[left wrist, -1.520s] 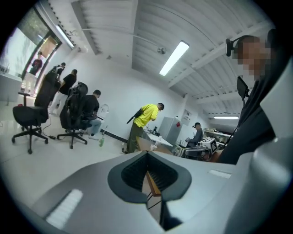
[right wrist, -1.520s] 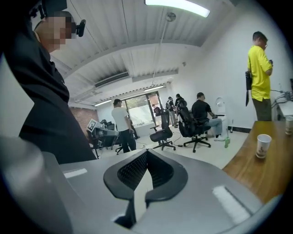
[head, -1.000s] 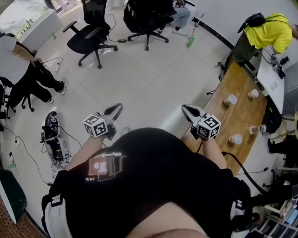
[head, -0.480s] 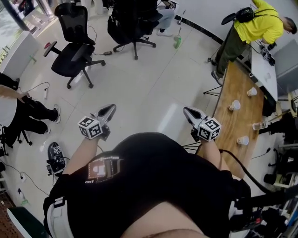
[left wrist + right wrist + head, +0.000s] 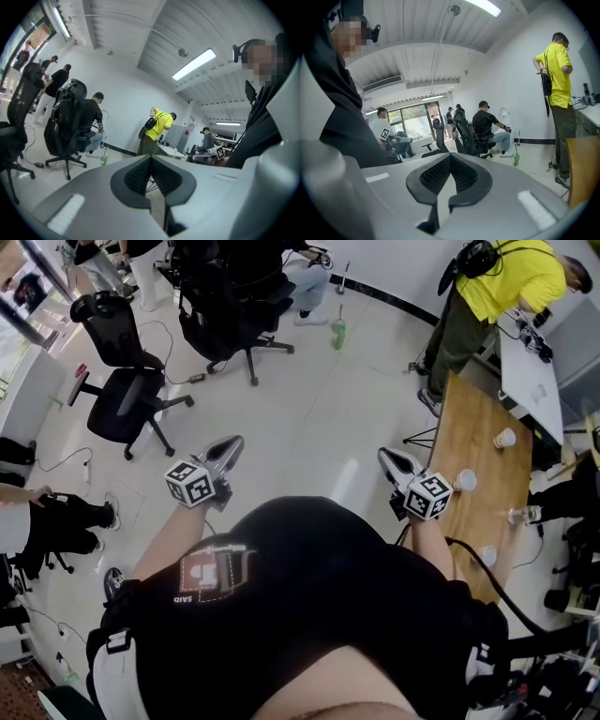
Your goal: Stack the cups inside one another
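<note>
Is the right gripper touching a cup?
Apart. The right gripper view shows the right gripper shut on nothing, aimed across the floor; in the head view the cups stand on the table.

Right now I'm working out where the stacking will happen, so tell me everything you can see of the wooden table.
The table is long and narrow, with a light brown wood-look top, standing on the pale floor at the wearer's right. On it stand, apart, a far cup, a middle cup and a near cup, all white, plus a clear bottle-like thing by its right edge. A person in yellow stands at its far end.
</note>
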Available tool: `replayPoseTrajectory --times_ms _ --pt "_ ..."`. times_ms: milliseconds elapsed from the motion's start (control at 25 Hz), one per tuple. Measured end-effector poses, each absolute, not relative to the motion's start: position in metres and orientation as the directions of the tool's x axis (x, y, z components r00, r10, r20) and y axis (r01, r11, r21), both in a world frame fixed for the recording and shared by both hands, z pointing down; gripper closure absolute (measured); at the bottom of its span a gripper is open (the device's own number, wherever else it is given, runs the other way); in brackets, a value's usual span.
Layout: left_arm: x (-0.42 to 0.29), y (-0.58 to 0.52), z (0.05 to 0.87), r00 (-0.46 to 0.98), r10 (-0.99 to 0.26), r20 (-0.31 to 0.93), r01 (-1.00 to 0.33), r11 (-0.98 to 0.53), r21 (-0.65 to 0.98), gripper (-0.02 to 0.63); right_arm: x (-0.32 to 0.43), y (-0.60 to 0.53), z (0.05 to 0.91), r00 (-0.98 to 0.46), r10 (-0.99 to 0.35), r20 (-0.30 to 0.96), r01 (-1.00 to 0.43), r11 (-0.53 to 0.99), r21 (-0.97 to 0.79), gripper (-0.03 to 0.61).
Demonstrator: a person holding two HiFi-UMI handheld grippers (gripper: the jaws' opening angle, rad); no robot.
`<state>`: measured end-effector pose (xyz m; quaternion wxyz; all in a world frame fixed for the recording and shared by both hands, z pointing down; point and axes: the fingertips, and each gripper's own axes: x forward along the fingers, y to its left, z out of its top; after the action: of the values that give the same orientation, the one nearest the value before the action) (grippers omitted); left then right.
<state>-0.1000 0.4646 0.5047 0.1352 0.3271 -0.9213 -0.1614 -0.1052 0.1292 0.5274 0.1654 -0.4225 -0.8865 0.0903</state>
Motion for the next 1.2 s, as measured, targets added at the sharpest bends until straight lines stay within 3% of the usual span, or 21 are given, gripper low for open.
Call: replayPoseTrajectory --times_ms 360,720,880,1000,1200 --pt "-0.264 0.342 0.498 -0.574 -0.808 0.135 -0.721 0.576 0.384 0.611 -0.204 0.047 0.509 -0.705 0.68 0.203 0.633 0.732 -0.251 0.565" --pt "-0.425 0.175 0.534 -0.076 -0.988 0.138 -0.896 0.128 0.425 0.612 -0.234 -0.059 0.527 -0.938 0.22 0.267 0.147 0.953 -0.266 0.565" --pt "-0.456 0.1 0.535 0.21 -0.966 0.152 -0.906 -0.134 0.403 0.611 -0.201 -0.083 0.528 -0.956 -0.049 0.288 -0.129 0.955 -0.266 0.565" --pt "-0.469 0.042 0.534 0.322 -0.935 0.146 -0.889 -0.246 0.385 0.612 -0.169 -0.1 0.524 -0.938 -0.21 0.276 -0.287 0.918 -0.274 0.565" --pt "-0.413 -0.047 0.524 0.5 -0.858 0.123 -0.823 -0.425 0.378 0.611 -0.067 -0.117 0.533 -0.853 -0.435 0.287 -0.51 0.812 -0.285 0.565"
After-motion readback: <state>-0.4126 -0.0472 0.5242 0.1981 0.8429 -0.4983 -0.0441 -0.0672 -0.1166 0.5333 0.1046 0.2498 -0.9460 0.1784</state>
